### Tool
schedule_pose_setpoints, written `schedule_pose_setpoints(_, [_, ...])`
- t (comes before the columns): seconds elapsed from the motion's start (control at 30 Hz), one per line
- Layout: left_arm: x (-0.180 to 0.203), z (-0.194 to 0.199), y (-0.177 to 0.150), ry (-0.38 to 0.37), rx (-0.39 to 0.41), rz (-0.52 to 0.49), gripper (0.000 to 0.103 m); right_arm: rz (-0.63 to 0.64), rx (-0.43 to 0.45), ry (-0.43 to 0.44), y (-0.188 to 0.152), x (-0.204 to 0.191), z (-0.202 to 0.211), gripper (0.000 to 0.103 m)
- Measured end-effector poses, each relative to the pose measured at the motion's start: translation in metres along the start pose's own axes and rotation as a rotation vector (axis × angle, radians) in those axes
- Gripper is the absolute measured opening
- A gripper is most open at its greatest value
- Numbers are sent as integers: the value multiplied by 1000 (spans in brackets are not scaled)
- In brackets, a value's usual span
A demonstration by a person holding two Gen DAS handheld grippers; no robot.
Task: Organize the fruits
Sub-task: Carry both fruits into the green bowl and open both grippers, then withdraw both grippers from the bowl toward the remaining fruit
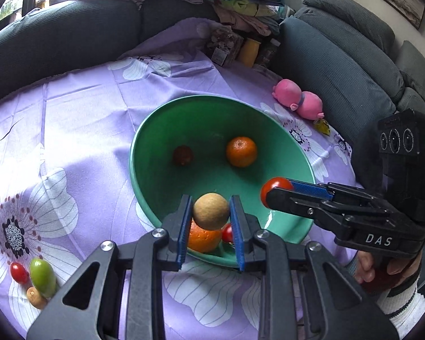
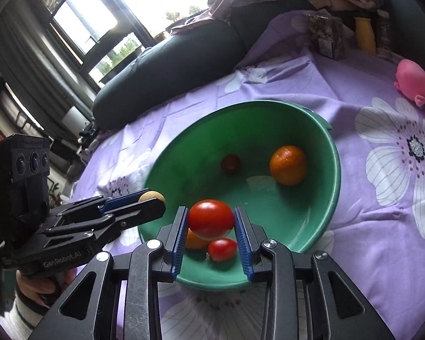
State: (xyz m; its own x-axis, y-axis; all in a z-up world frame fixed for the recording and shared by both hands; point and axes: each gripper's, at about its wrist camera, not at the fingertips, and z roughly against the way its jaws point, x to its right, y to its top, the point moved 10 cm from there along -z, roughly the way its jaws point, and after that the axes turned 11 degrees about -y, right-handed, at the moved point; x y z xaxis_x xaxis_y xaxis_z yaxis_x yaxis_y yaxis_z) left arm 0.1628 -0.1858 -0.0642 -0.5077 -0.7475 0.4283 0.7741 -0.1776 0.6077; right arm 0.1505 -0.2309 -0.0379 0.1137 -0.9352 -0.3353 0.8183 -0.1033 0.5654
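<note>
A green bowl (image 1: pixel 167 130) (image 2: pixel 320 130) stands on the purple flowered cloth. In it lie an orange (image 1: pixel 241 151) (image 2: pixel 288 165), a dark red fruit (image 1: pixel 183 155) (image 2: pixel 230 163), a second orange (image 1: pixel 204 239) and a small red tomato (image 2: pixel 222 249). My left gripper (image 1: pixel 211 212) is shut on a tan round fruit (image 1: pixel 211 211) above the bowl's near rim. My right gripper (image 2: pixel 211 221) is shut on a red tomato (image 2: pixel 211 219) (image 1: pixel 274 189) over the bowl's near side.
A small red tomato (image 1: pixel 19 272), a green fruit (image 1: pixel 42 277) and a tan fruit (image 1: pixel 36 297) lie on the cloth at left. A pink plush toy (image 1: pixel 297 99), jars and a yellow bottle (image 1: pixel 249 52) stand at the back. Dark sofas surround the table.
</note>
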Motion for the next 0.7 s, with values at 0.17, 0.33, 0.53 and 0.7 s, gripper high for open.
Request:
schedule_pose_setpoints(0.17, [-3,7,4,-11,30,24,57,-18,-2,-9,-1,8,0,34])
schedule_pose_setpoints(0.33, [-5,28,7,2,78,34,61,-26,3,-11,0,8,4,35])
schedule_pose_setpoints(0.53, [-35,79,-13,90,147,79,66,-5,15,8,-1,-3,13,36])
schedule_pose_setpoints(0.7, [-77,125,-55,254,170,146,68,43,28,56,-3,-25,20,36])
